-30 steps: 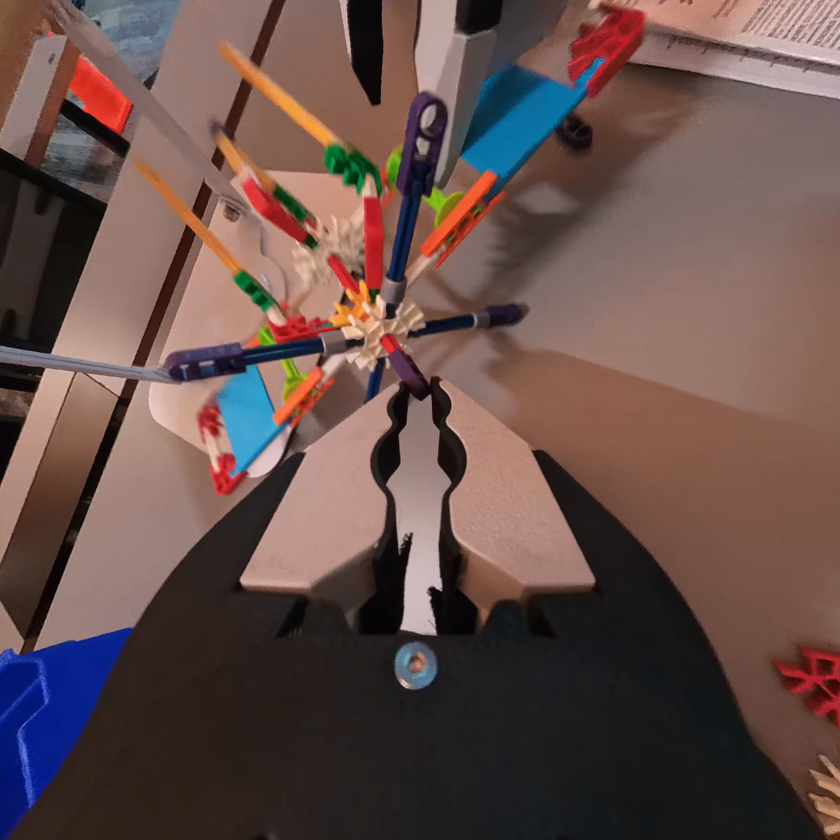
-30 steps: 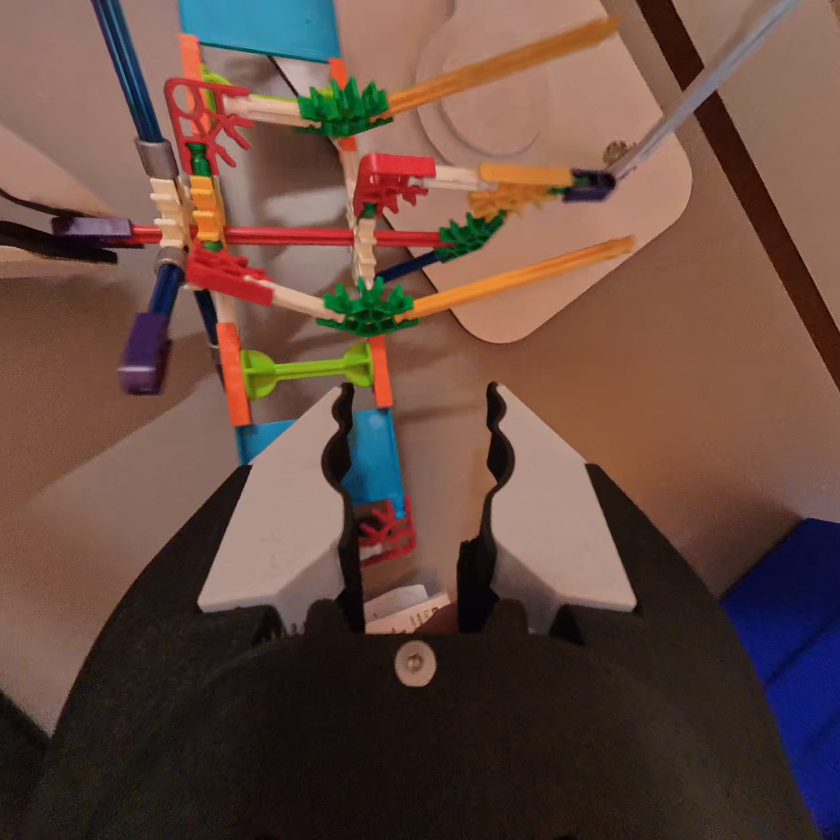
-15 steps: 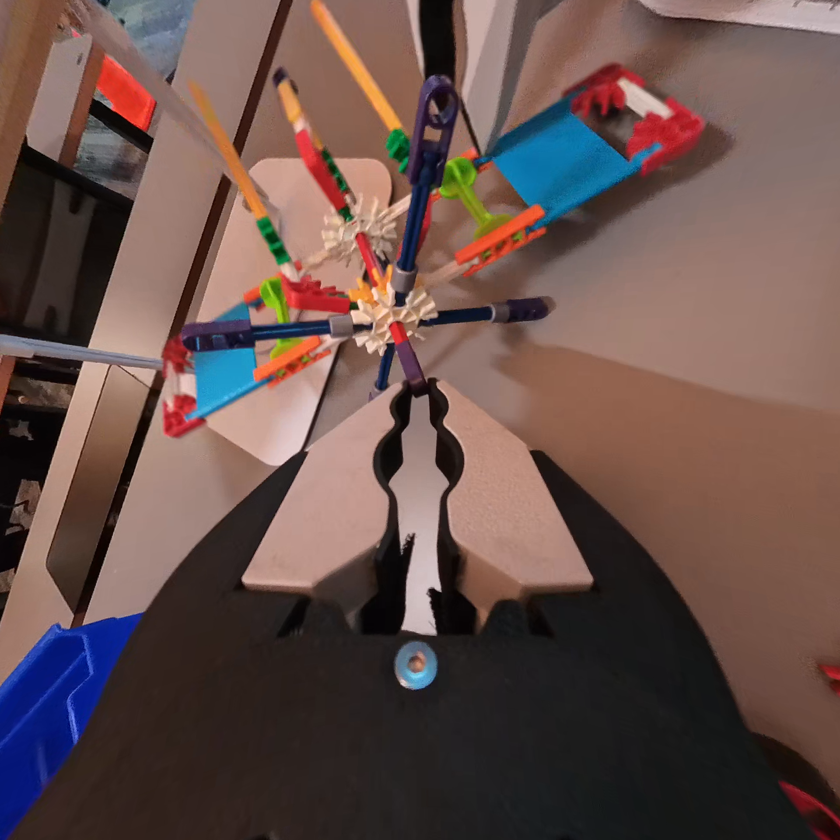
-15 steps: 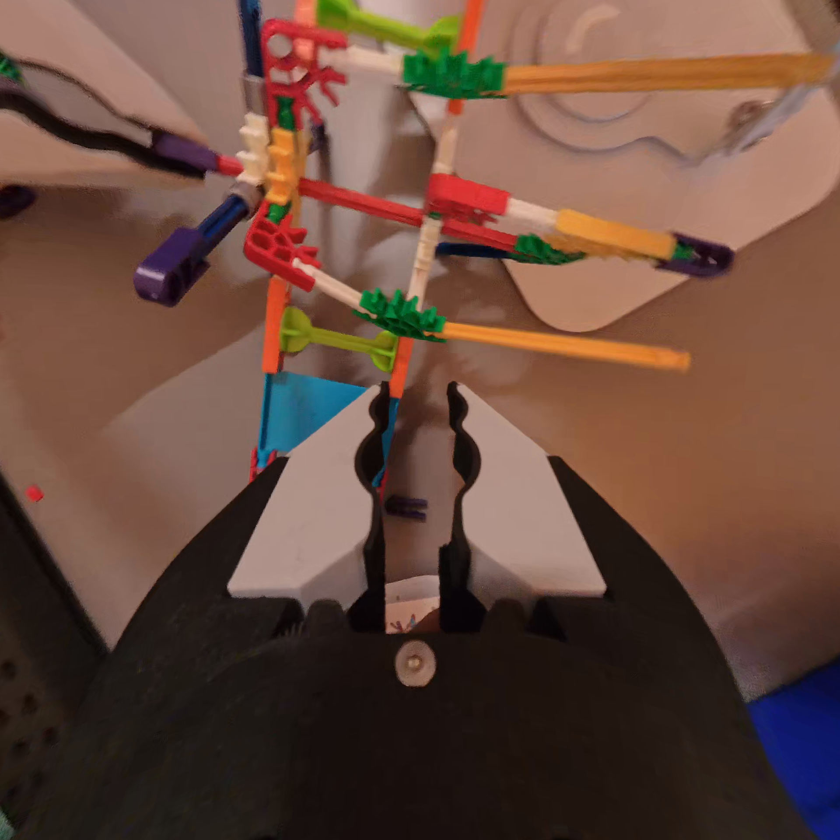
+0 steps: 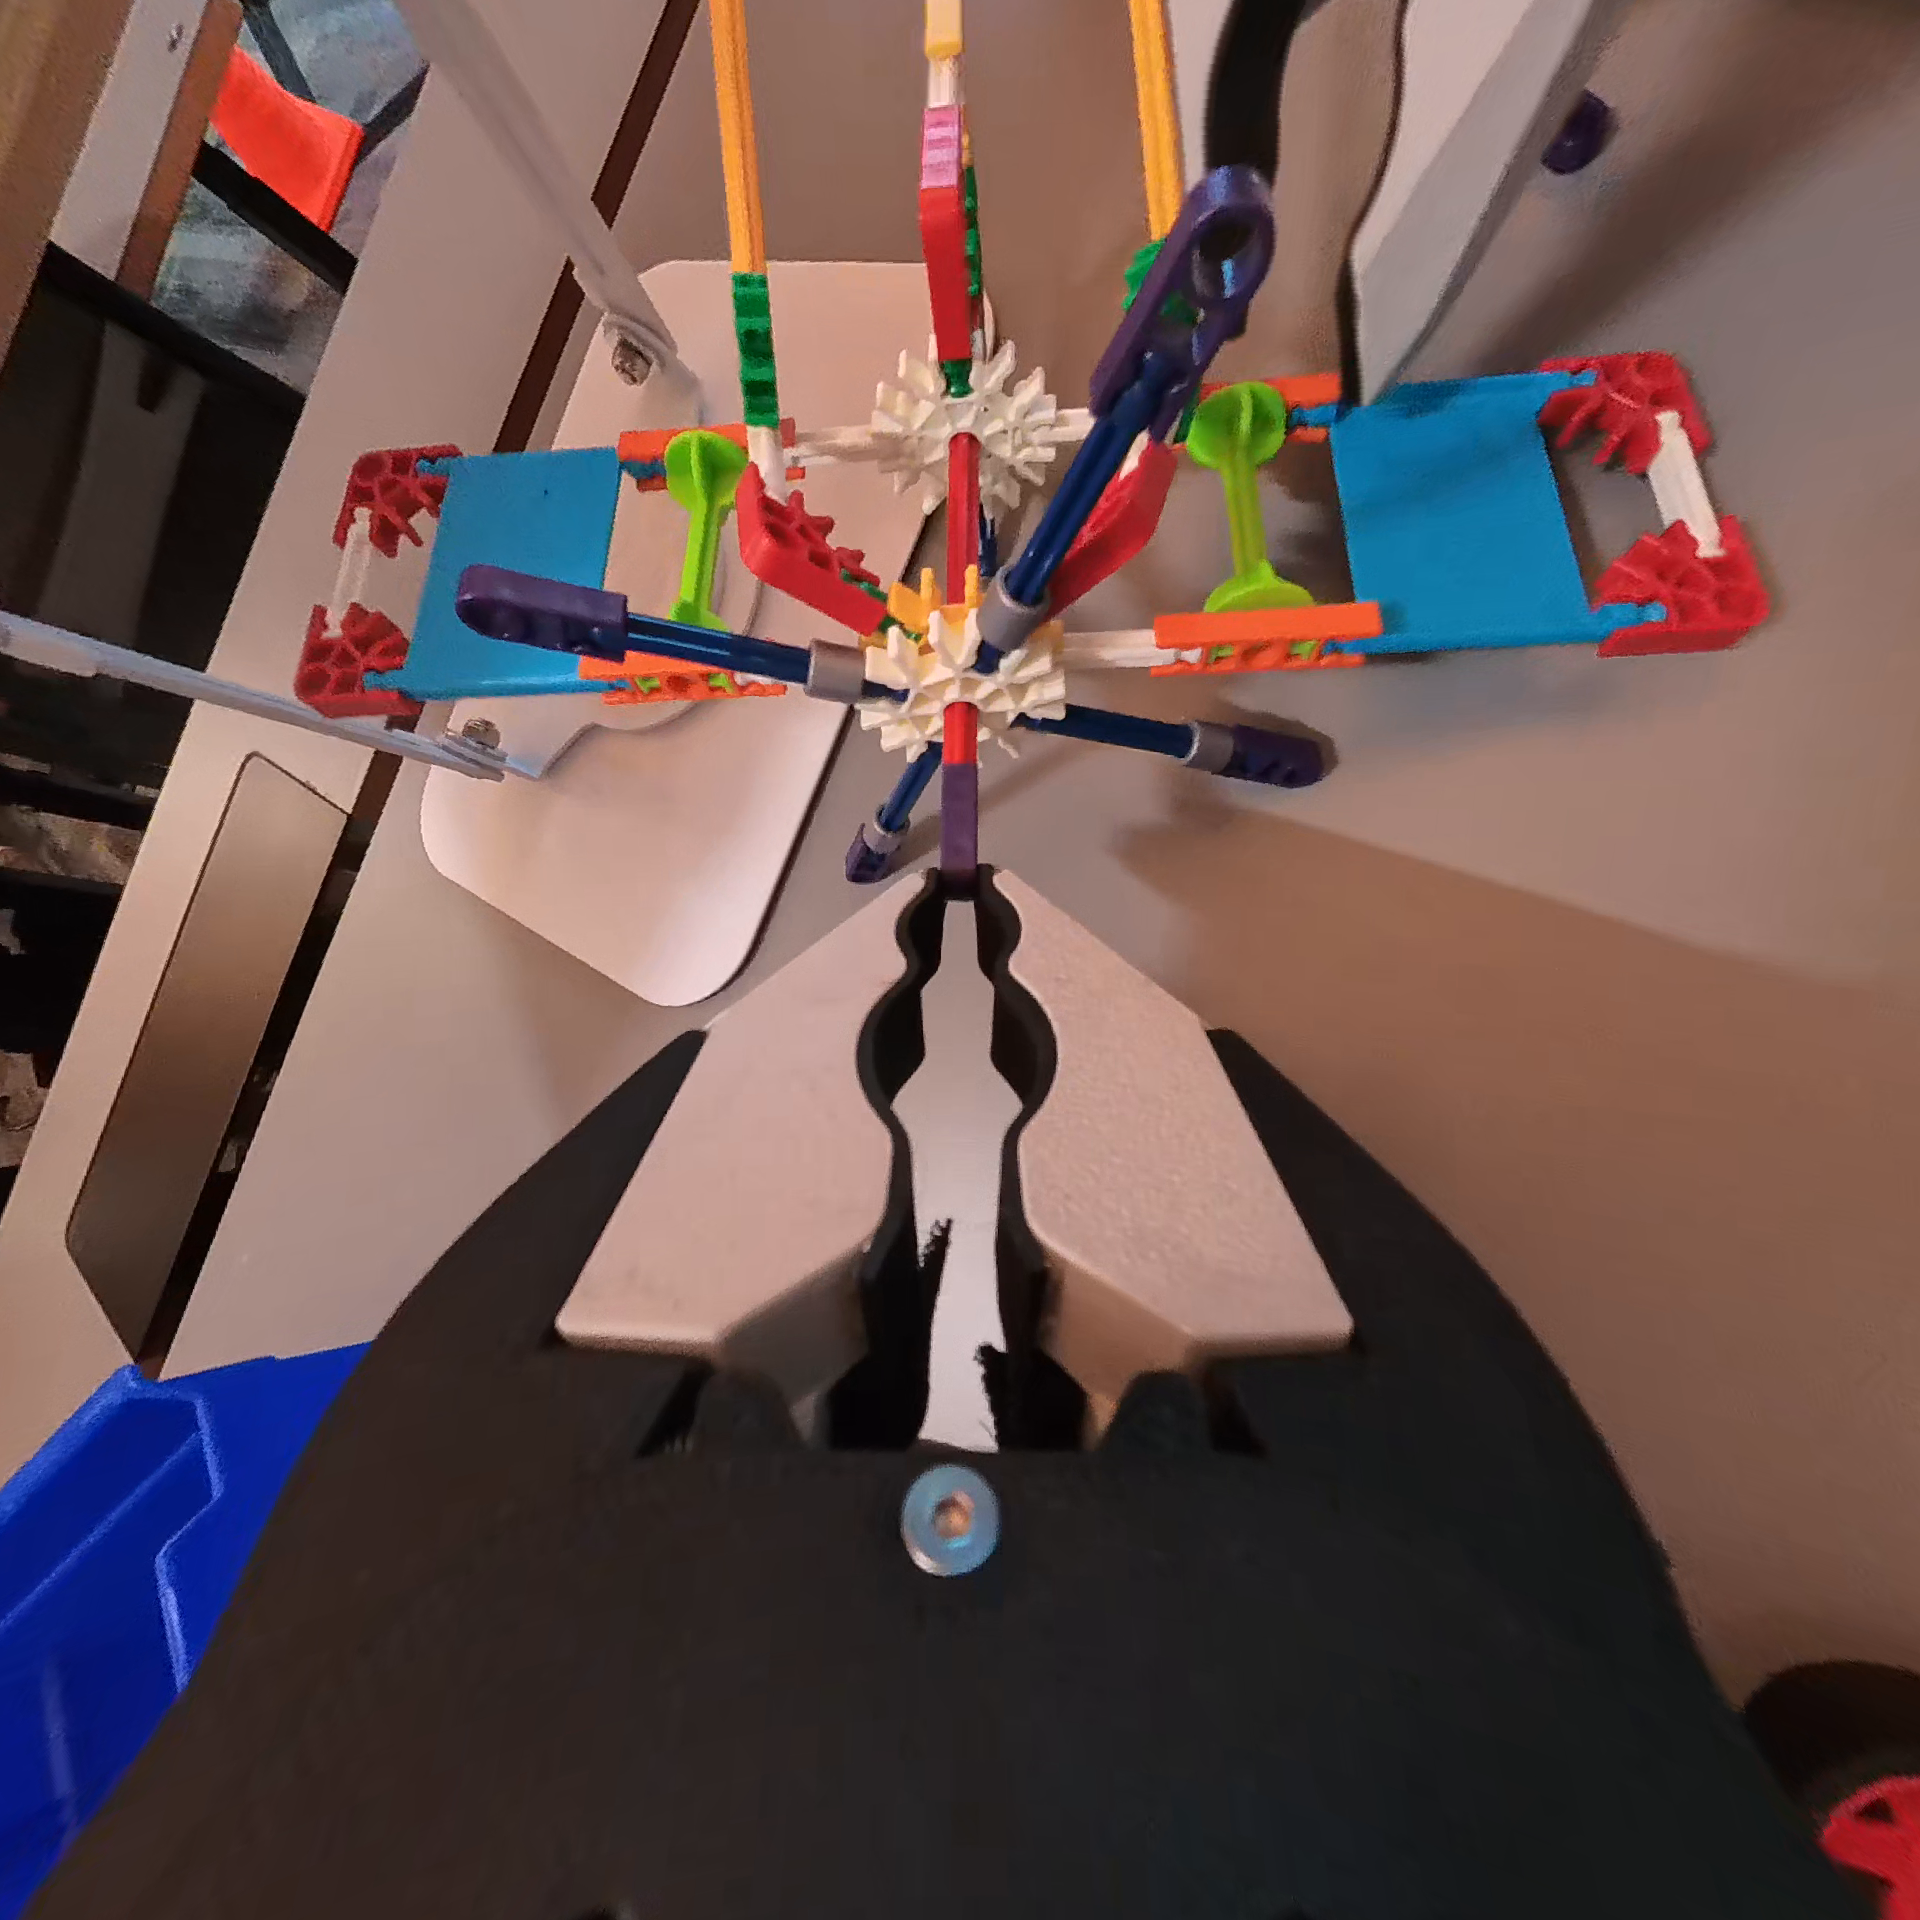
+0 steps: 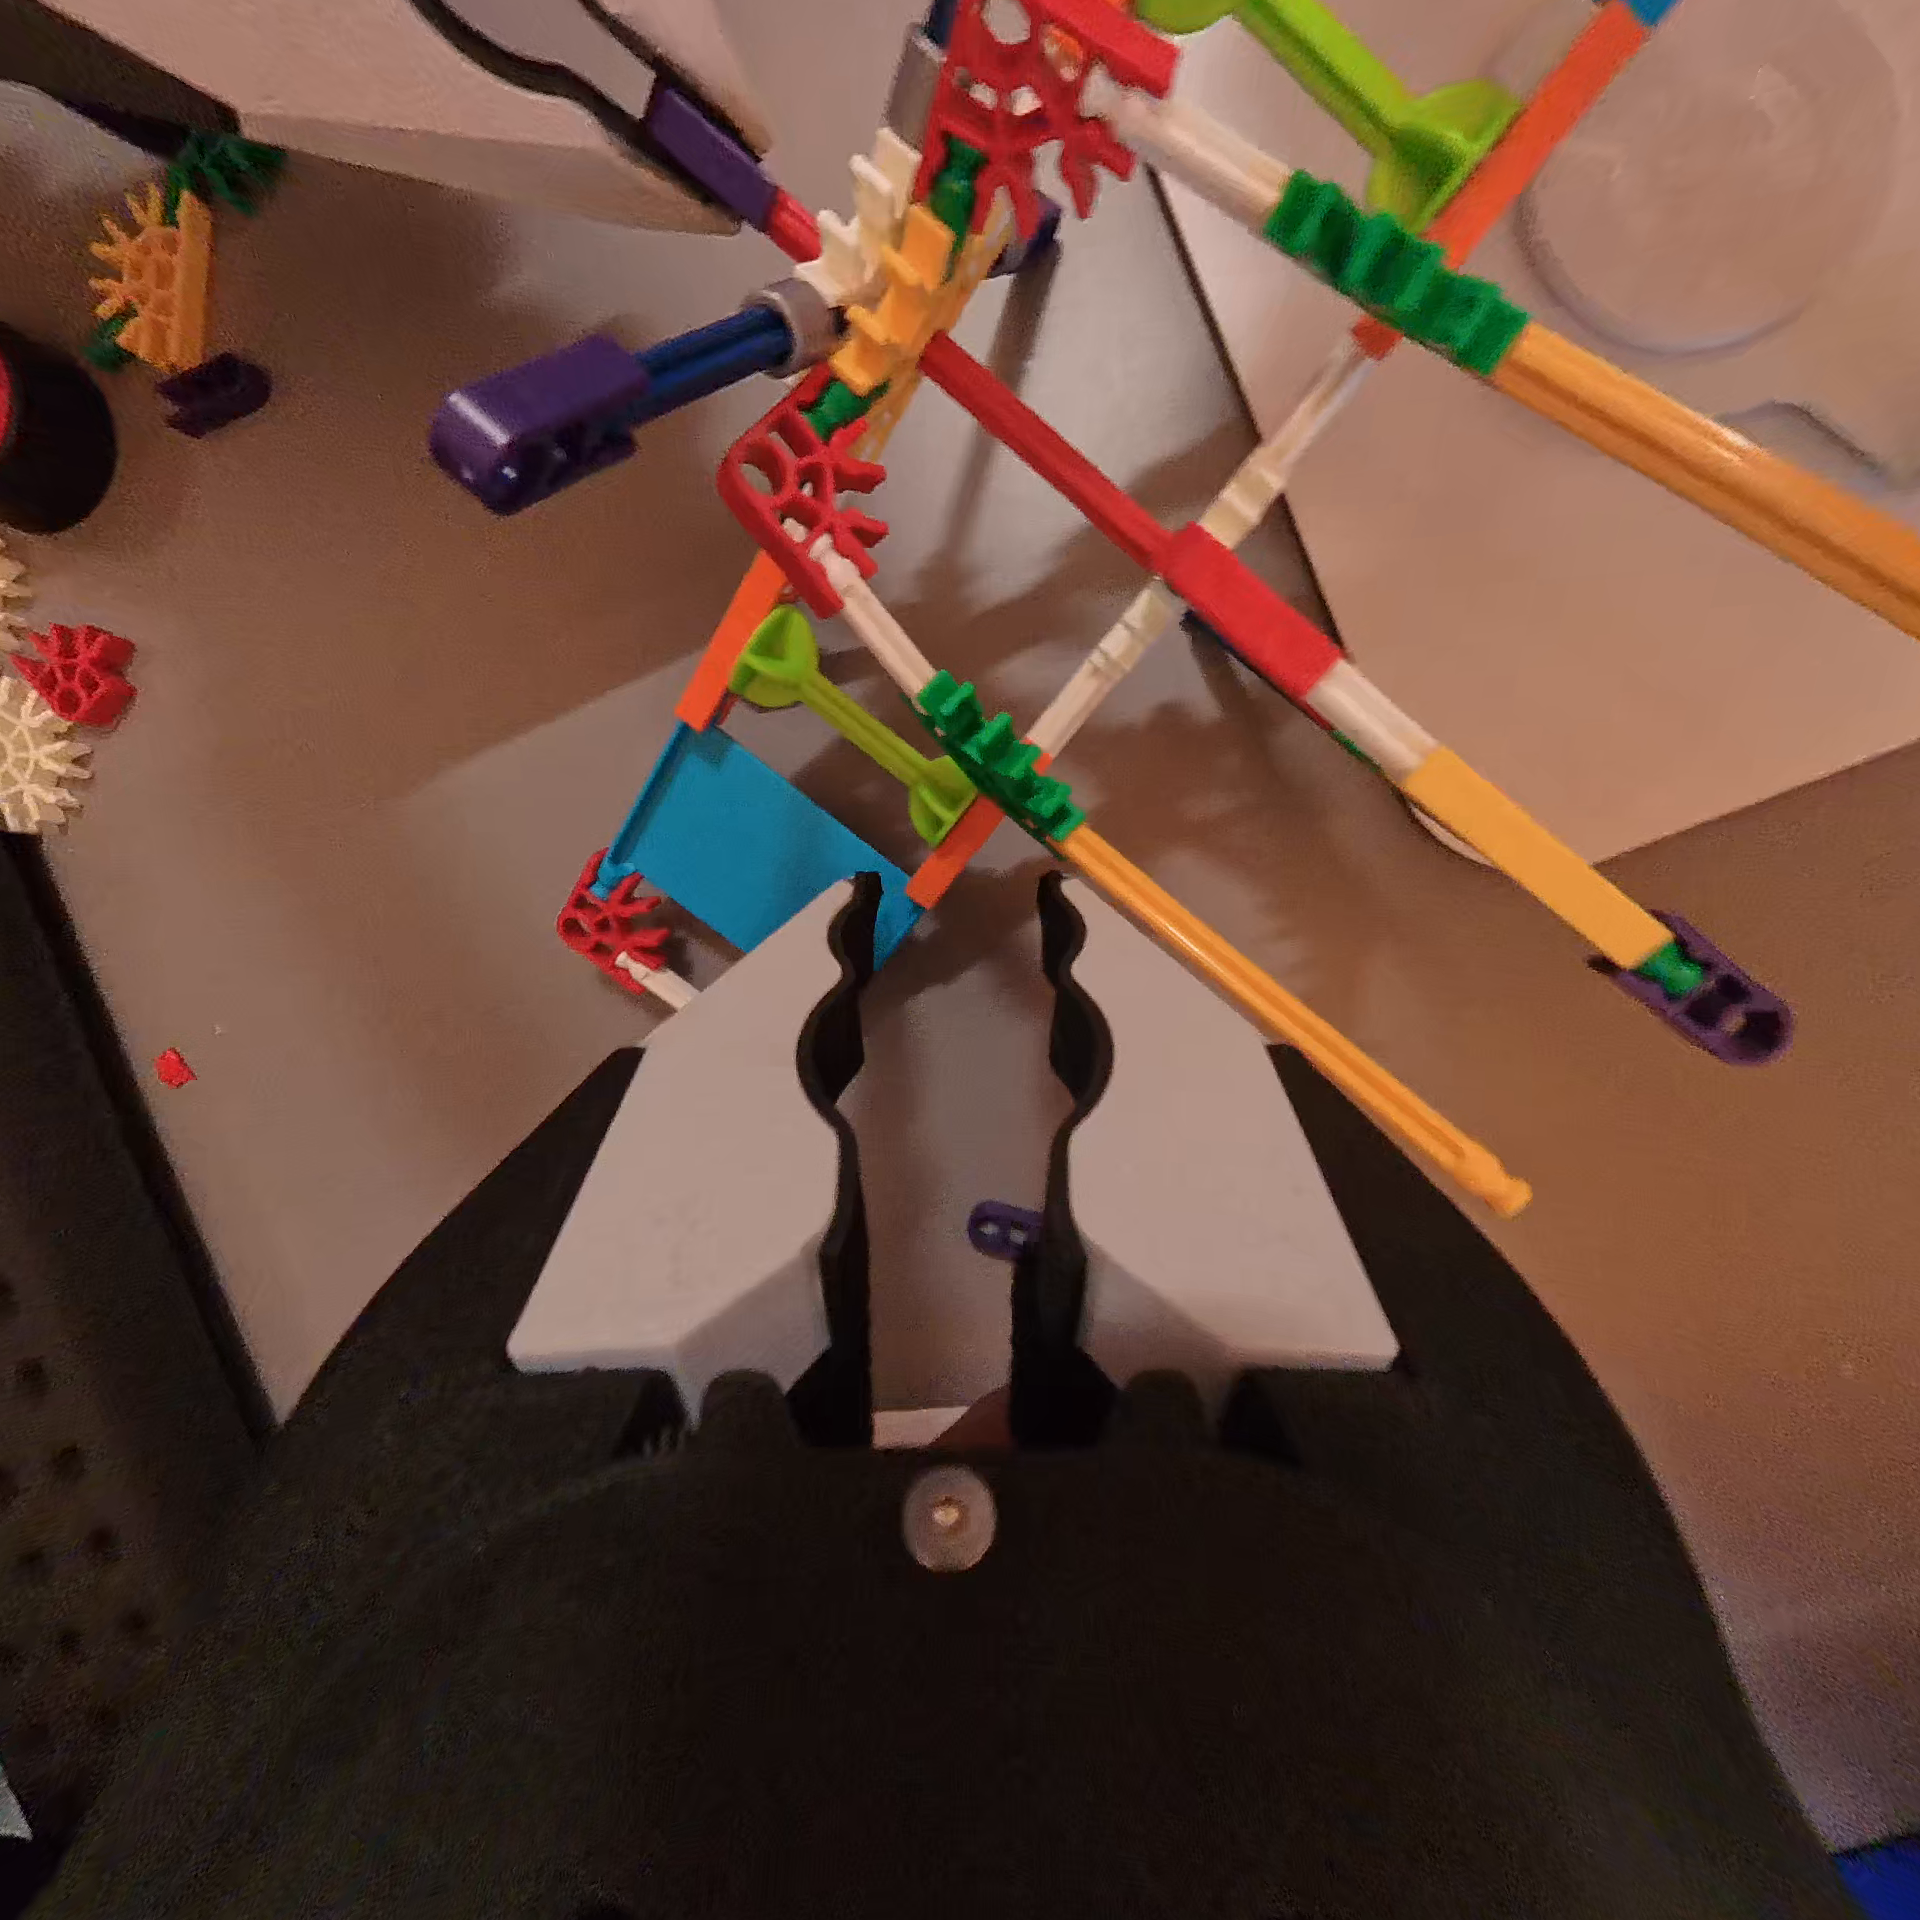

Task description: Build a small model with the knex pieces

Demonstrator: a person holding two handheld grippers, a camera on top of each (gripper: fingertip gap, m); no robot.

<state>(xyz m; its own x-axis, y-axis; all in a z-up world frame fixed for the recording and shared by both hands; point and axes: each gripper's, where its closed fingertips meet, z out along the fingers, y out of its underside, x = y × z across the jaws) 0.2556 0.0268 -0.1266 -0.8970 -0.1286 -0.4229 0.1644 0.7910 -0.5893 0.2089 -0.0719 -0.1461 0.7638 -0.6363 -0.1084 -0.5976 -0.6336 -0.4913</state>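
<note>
Tabletop [image 5: 1558, 1143] below; left hand-held gripper [image 5: 961, 883] pinches toy's purple connector [image 5: 961, 821], axle pointing away.

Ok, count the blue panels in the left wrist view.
2. The left blue panel is on the picture's left side, the right blue panel opposite it. More could be hidden behind rods.
</note>
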